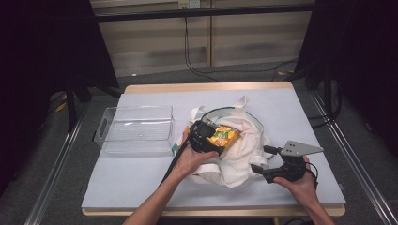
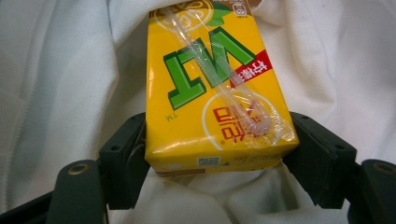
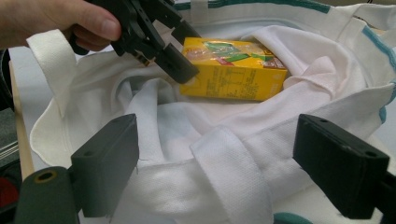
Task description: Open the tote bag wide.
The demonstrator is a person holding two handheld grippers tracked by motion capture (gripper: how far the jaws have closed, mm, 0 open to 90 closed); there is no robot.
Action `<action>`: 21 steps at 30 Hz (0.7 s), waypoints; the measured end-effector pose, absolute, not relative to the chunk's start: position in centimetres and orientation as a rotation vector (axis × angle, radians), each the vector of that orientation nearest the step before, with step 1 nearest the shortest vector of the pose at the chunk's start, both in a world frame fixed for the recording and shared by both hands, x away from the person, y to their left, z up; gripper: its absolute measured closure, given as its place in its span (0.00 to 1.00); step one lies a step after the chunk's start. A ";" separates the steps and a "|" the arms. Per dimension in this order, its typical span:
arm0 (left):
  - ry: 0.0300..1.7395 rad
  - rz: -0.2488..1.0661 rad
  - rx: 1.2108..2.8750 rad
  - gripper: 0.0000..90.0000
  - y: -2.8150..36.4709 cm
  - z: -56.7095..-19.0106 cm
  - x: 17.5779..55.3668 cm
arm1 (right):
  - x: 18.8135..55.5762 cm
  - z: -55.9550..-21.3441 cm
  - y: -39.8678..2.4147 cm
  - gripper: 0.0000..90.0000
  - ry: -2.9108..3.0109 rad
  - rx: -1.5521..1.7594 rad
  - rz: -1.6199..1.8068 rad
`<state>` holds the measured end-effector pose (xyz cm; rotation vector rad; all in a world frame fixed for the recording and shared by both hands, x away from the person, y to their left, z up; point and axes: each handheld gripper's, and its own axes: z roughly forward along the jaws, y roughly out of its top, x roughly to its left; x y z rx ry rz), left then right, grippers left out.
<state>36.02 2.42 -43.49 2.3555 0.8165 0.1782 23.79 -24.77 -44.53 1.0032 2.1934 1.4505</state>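
Observation:
A yellow juice carton (image 1: pixel 225 135) with a wrapped straw on its face lies inside a white cloth tote bag (image 1: pixel 244 152) at the table's middle. My left gripper (image 1: pixel 212 139) reaches into the bag and is shut on the carton (image 2: pixel 215 93), one pad pressing each long side near its end. In the right gripper view the carton (image 3: pixel 233 70) rests on folds of the bag (image 3: pixel 210 126). My right gripper (image 1: pixel 261 158) stands open at the bag's near right edge. Its jaws are wide apart with a cloth strap (image 3: pixel 233 182) lying between them, untouched.
A clear plastic bin (image 1: pixel 108 136) stands to the left of the bag, close to my left hand. The bag's handles (image 1: pixel 241 102) trail toward the far side. A grey mat (image 1: pixel 141 178) covers the wooden table, and black cables run over the floor beyond it.

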 end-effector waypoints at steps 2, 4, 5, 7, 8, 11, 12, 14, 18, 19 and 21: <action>0.815 0.163 2.357 0.31 2.6 -43.1 36.1 | 23.8 -44.5 -24.8 0.16 2.193 1.005 1.452; 0.820 0.160 2.375 0.31 2.9 -42.8 36.1 | 23.7 -44.5 -24.8 0.16 2.189 1.008 1.453; 0.815 0.144 2.380 0.31 3.0 -42.7 36.2 | 23.7 -44.5 -24.8 0.16 2.189 1.008 1.453; 0.821 0.143 2.380 0.31 3.2 -42.4 36.1 | 23.8 -44.5 -24.8 0.16 2.192 1.003 1.453; 0.822 0.138 2.380 0.31 3.3 -42.4 36.2 | 23.8 -44.5 -24.8 0.16 2.194 1.002 1.452; 0.814 0.124 2.397 0.31 3.5 -41.9 36.3 | 23.8 -44.5 -24.7 0.16 2.197 1.005 1.448; 0.809 0.121 2.413 0.31 3.5 -41.7 36.3 | 23.8 -44.5 -24.6 0.16 2.195 1.000 1.449; 0.798 0.112 2.438 0.31 3.5 -41.1 36.3 | 23.8 -44.5 -24.6 0.16 2.199 0.996 1.450; 0.796 0.085 2.476 0.31 3.6 -40.4 36.5 | 23.8 -44.5 -24.7 0.16 2.200 0.996 1.452; 0.807 0.084 2.480 0.31 3.7 -40.3 36.5 | 23.7 -44.5 -24.7 0.16 2.199 0.999 1.451; 0.821 0.076 2.493 0.31 3.7 -40.3 36.3 | 23.7 -44.5 -24.7 0.16 2.196 1.001 1.455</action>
